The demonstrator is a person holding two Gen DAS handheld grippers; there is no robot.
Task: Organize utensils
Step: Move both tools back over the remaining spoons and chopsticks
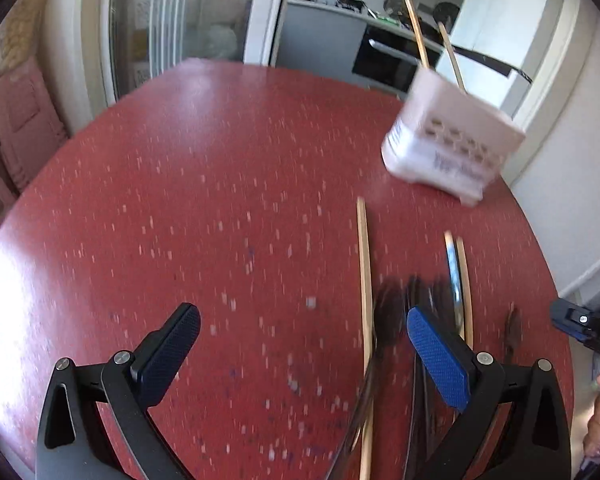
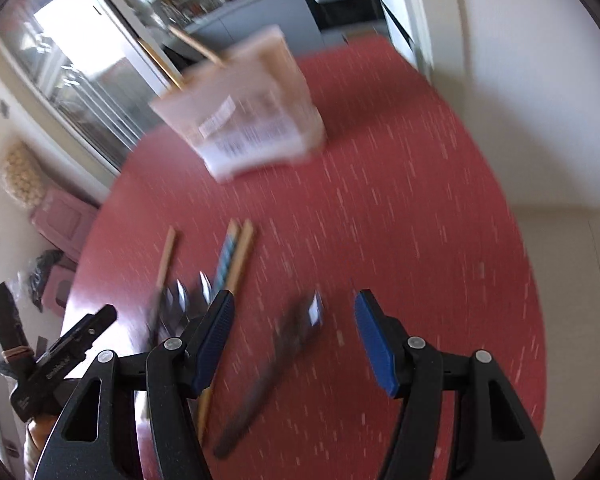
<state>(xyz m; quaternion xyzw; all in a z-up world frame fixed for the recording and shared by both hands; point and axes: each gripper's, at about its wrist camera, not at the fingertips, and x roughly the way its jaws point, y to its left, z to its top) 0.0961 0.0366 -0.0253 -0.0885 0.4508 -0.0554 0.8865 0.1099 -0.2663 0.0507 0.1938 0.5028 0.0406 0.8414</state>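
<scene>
The dark-handled knife (image 2: 274, 364) lies on the red speckled bench (image 2: 420, 220), lower centre, long axis slanting between the right tool's (image 2: 294, 336) half-spread, empty jaws; the left tool (image 1: 300, 344) gapes wide, empty.

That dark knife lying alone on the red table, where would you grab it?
Grip the dark knife midway along its narrow handle, coming from above with the right gripper fingers straddling it. It lies flat, apart from the other utensils, with bare table either side.
</scene>
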